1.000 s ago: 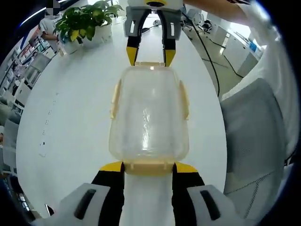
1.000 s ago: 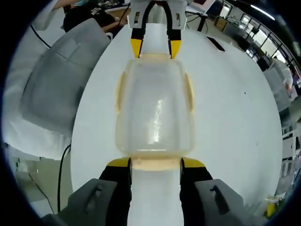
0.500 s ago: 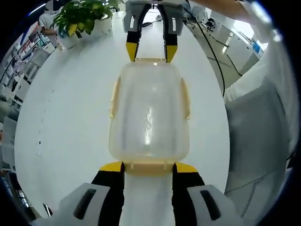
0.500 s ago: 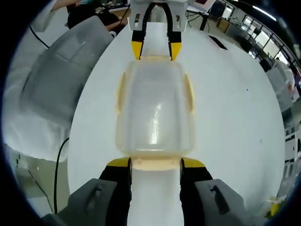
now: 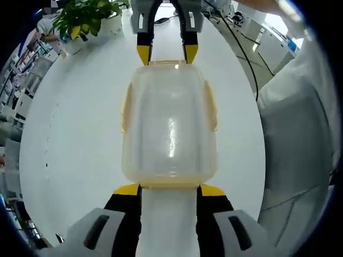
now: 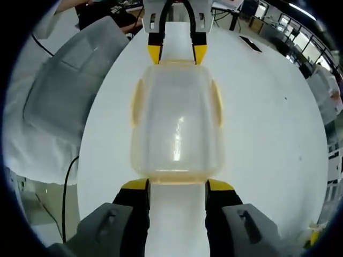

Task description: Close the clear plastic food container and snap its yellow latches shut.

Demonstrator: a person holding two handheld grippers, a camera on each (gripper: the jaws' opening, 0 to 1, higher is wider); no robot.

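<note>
Your clear plastic container [image 5: 169,126] is a glossy rounded rectangle with its lid on, pale yellow latches [image 5: 210,110] on its sides, lying on the smooth white table [image 5: 80,134]; left claw [image 5: 168,188] and right claw [image 6: 177,184] face each other at opposite short ends, both spread, tips touching the end latches; no readable labels.

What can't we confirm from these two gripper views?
- Near end latch, left gripper view: hidden under the edge of the container, between the left gripper jaws.
- Same end seen far in the right gripper view: too small, partly behind the jaw tips.
- Whether the side latches are snapped: blurred by the clear lid.
- Potted plant, left gripper view: cut off at the top edge.
</note>
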